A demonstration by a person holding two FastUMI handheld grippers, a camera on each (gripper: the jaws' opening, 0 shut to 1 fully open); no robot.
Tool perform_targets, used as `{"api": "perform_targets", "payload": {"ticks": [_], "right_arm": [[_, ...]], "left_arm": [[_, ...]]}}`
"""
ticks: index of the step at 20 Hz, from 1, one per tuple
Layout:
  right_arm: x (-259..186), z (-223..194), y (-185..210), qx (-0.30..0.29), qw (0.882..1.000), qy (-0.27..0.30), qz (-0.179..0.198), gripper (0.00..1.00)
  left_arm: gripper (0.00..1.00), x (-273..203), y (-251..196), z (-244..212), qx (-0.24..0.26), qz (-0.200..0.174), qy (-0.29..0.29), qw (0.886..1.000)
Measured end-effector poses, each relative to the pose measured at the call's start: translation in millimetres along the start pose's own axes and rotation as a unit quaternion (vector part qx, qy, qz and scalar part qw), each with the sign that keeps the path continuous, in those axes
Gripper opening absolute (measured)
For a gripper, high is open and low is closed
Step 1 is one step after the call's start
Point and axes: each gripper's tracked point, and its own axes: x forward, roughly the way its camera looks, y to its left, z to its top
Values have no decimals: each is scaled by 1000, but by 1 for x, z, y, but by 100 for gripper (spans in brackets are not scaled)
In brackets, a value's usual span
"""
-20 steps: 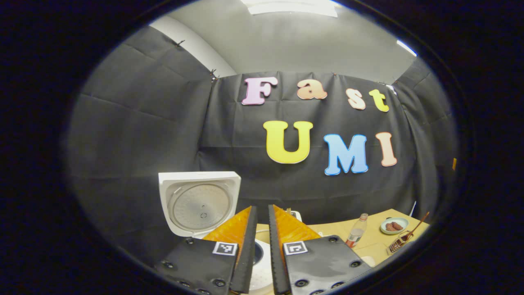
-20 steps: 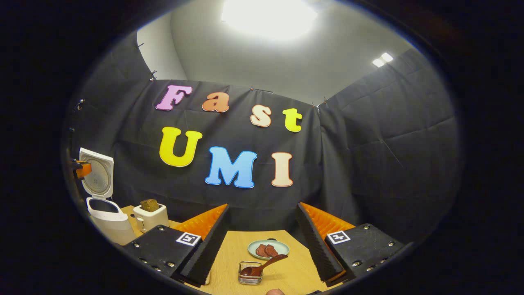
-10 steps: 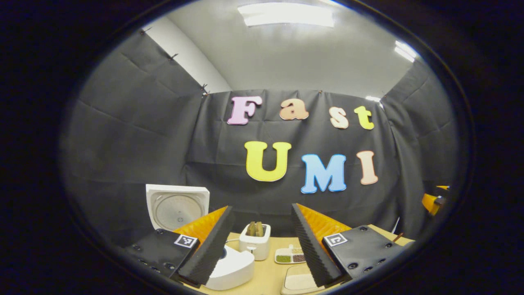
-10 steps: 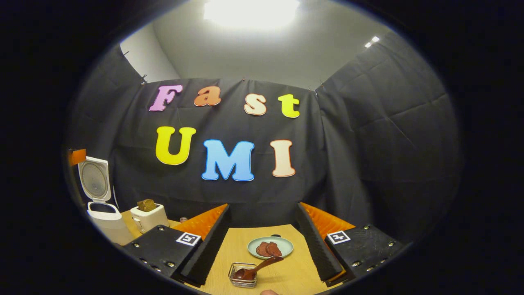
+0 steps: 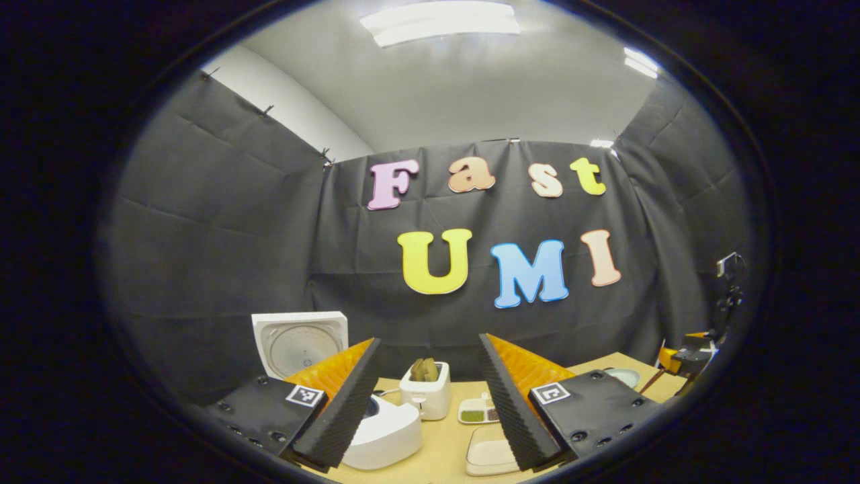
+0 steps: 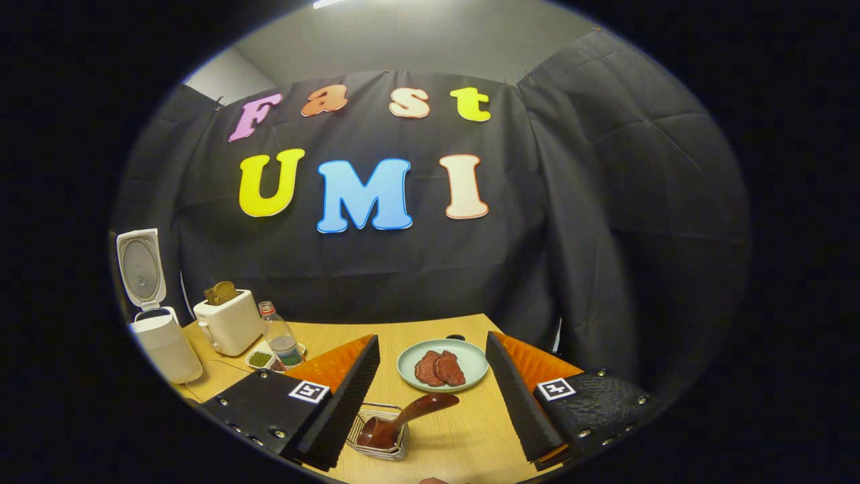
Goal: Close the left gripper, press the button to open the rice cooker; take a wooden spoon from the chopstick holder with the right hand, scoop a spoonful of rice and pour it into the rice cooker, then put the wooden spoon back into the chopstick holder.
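Here the right gripper (image 6: 433, 396) hangs with its jaws spread wide and nothing between them, just above the wire chopstick holder (image 6: 379, 440); the wooden spoon (image 6: 402, 419) stands bowl-down in it, its handle leaning up between the fingers without touching either. Beyond the spoon sits a plate of meat slices (image 6: 442, 364). The left gripper (image 5: 430, 396) is likewise released and empty, with the white rice cooker (image 5: 383, 433) just ahead by its left finger, lid (image 5: 300, 343) raised upright, toaster (image 5: 425, 398) behind.
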Motion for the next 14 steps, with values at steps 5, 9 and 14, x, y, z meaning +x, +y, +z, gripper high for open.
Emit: {"api": "perform_targets", "payload": {"ticks": [5, 9, 14], "right_arm": [[18, -47, 3, 55, 996, 65, 6, 97], [21, -81, 12, 103, 988, 112, 14, 93], [23, -108, 23, 154, 974, 162, 26, 66]], "left_arm": [[96, -11, 21, -2, 3, 30, 12, 999], [96, -18, 35, 3, 14, 45, 9, 999], [99, -22, 50, 3, 26, 54, 12, 998]]}}
